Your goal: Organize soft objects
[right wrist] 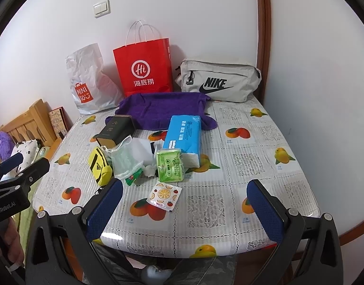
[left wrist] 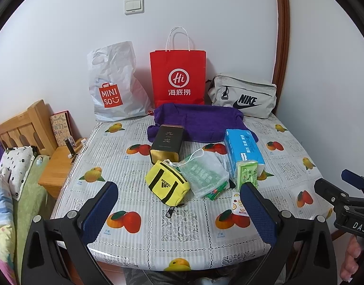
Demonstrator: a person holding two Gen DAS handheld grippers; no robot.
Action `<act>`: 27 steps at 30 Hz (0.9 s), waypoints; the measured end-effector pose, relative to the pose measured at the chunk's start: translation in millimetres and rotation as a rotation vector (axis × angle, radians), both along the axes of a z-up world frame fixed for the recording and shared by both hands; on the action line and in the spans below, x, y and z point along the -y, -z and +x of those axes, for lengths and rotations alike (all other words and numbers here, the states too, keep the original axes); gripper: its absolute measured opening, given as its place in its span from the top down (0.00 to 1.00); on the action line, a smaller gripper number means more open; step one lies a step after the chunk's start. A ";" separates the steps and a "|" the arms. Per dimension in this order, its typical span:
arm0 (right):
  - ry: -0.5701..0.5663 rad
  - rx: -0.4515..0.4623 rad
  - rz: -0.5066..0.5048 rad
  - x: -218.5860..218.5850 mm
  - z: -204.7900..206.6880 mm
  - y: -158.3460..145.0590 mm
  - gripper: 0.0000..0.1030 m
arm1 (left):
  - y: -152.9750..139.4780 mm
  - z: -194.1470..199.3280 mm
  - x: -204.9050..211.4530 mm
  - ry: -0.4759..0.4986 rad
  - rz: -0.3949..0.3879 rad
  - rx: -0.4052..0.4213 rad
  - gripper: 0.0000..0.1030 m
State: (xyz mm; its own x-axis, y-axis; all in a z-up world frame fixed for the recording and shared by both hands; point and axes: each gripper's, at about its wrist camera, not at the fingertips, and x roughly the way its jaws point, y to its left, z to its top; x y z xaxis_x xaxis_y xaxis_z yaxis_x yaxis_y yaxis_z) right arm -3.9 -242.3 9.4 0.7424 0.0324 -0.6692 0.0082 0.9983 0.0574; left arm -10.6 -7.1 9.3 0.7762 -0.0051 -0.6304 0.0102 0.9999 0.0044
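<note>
Blue tissue pack lengthwise toward the wall; left gripper and right gripper both wide, empty.

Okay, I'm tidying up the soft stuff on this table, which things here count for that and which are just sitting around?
For the job: purple towel, yellow pouch, mesh bag, blue tissue pack, green tissue pack, and perhaps the grey Nike bag, red paper bag and white plastic bag as containers.

Just lying about: black tin, fruit-print sachet, light switch, bedside table.
</note>
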 end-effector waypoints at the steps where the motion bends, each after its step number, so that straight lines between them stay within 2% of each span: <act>1: 0.001 0.002 -0.003 -0.1 0.0 -0.2 0.00 | 0.8 -0.4 0.9 0.000 0.002 0.002 0.00; 27: 0.005 0.009 -0.010 -2.9 -1.5 2.5 0.00 | -2.3 -1.4 -2.9 -0.005 0.014 0.002 0.00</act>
